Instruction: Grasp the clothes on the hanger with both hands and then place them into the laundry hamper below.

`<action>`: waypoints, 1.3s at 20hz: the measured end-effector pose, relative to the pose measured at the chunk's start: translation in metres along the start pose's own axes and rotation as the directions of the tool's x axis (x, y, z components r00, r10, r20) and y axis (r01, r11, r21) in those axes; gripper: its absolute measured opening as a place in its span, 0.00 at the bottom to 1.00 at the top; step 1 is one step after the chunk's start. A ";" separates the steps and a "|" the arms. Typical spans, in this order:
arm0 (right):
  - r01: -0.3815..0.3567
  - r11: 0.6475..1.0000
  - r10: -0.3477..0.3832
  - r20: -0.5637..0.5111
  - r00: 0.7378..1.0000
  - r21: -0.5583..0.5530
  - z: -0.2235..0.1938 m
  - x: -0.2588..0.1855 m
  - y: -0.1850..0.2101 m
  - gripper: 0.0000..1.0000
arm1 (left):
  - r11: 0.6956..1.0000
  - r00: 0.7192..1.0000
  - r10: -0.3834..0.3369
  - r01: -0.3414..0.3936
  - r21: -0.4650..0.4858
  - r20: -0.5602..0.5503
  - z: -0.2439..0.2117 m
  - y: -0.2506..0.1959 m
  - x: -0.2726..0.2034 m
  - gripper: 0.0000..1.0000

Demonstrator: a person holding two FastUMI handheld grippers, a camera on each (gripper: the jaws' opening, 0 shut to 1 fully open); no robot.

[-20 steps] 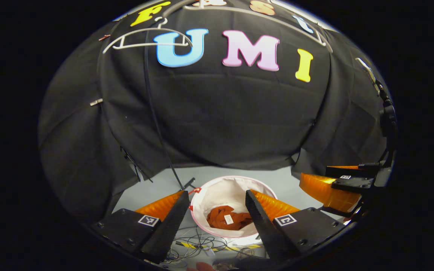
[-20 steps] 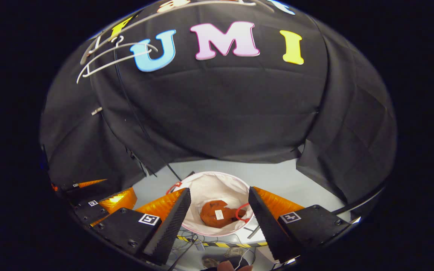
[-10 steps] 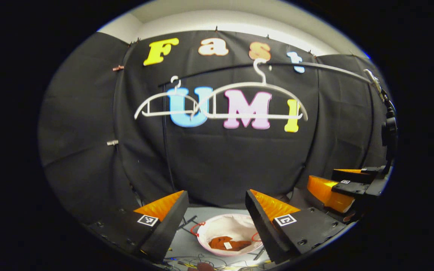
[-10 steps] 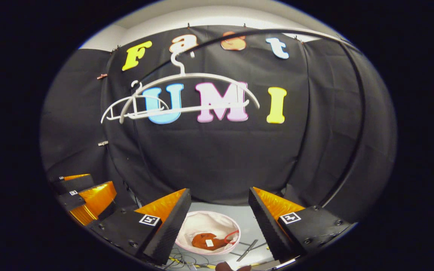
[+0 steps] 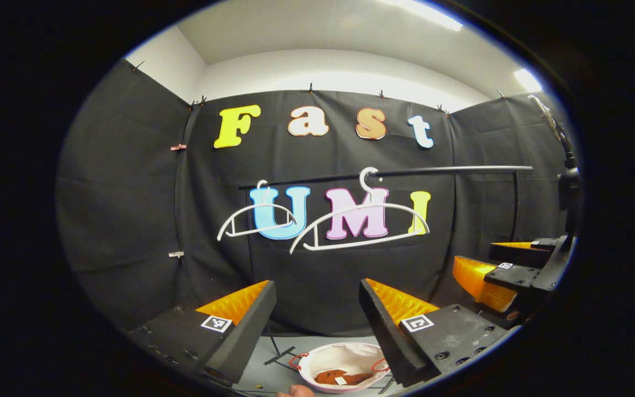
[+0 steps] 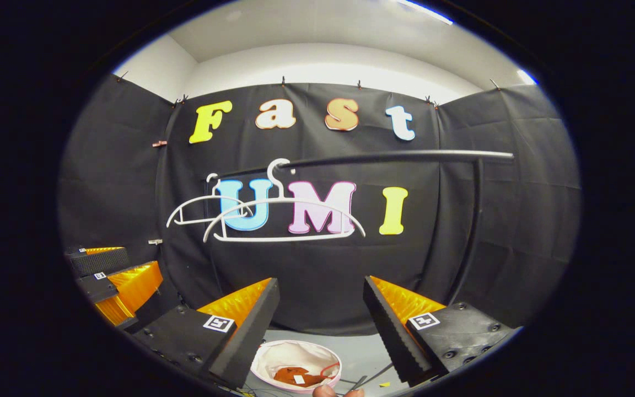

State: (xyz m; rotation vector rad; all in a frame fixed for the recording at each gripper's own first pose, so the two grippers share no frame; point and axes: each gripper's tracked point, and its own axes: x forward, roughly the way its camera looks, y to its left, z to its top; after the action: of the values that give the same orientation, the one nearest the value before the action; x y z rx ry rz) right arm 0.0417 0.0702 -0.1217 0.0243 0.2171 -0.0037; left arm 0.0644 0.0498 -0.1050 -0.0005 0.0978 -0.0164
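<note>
An orange-brown garment lies crumpled inside the white round laundry hamper on the floor, low between the fingers in both views. Two bare white hangers hang from a dark rail; the right gripper view shows them too. My left gripper is open and holds nothing, well above the hamper. My right gripper is open and empty as well. Each shows beside the other: the right gripper, the left gripper.
The rail rests on a dark upright post at the right. Black cloth walls close the booth on three sides. Loose cables and a thin dark stand leg lie on the grey floor by the hamper. A fingertip shows at the bottom edge.
Both grippers rose and tilted up from over the hamper; it sank to the bottom of both views and the bare hangers and rail came to mid-view. Both stayed open.
</note>
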 end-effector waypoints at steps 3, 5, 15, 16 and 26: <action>-0.011 1.000 0.013 0.061 0.998 -0.029 0.030 -0.010 0.000 0.99 | 1.000 0.999 0.014 -0.014 0.004 0.052 0.029 -0.002 -0.015 0.96; -0.022 0.999 0.025 0.098 0.995 -0.032 0.048 -0.015 0.000 0.94 | 1.000 0.996 0.016 -0.016 -0.001 0.087 0.045 -0.007 -0.020 0.97; -0.028 0.999 0.032 0.165 0.986 -0.023 0.072 -0.034 -0.016 0.98 | 0.999 0.986 0.036 -0.035 -0.007 0.164 0.075 -0.017 -0.035 0.96; -0.023 0.999 0.027 0.178 0.984 -0.025 0.076 -0.037 -0.021 0.98 | 0.999 0.985 0.037 -0.037 -0.005 0.167 0.076 -0.018 -0.036 0.94; -0.047 0.998 0.040 0.198 0.979 0.029 0.085 -0.039 -0.034 0.98 | 0.997 0.987 0.080 -0.081 0.003 0.138 0.074 -0.017 -0.042 0.94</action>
State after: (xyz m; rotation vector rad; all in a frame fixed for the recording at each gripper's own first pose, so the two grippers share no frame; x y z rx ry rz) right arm 0.0214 0.0346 -0.0309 0.0621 0.0174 0.0334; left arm 0.0294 0.0334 -0.0273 0.0105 -0.0402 0.0637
